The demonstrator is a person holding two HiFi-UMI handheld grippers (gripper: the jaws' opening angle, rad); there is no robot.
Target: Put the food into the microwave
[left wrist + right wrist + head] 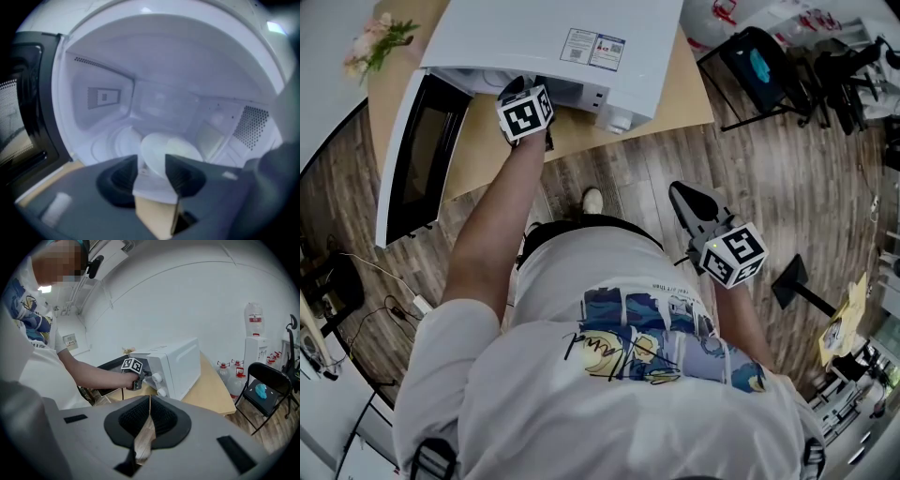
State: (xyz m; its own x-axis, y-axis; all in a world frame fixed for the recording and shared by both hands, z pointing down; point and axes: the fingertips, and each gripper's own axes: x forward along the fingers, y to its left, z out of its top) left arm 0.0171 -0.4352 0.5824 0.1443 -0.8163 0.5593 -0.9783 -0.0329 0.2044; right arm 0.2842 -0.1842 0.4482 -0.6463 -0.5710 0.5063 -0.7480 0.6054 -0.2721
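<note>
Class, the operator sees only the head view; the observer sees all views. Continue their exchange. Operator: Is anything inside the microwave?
Observer: Yes, a white plate lies on the microwave floor.
Operator: Is the left gripper holding it?
Observer: No. The left gripper has its jaws apart, and the plate sits just past their tips.
Operator: And the right gripper?
Observer: The right gripper has its jaws together, with nothing between them.

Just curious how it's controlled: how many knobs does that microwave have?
2. Both sit on the microwave's front: the upper knob, and the lower knob directly beneath it. Part of that front may be hidden.
</note>
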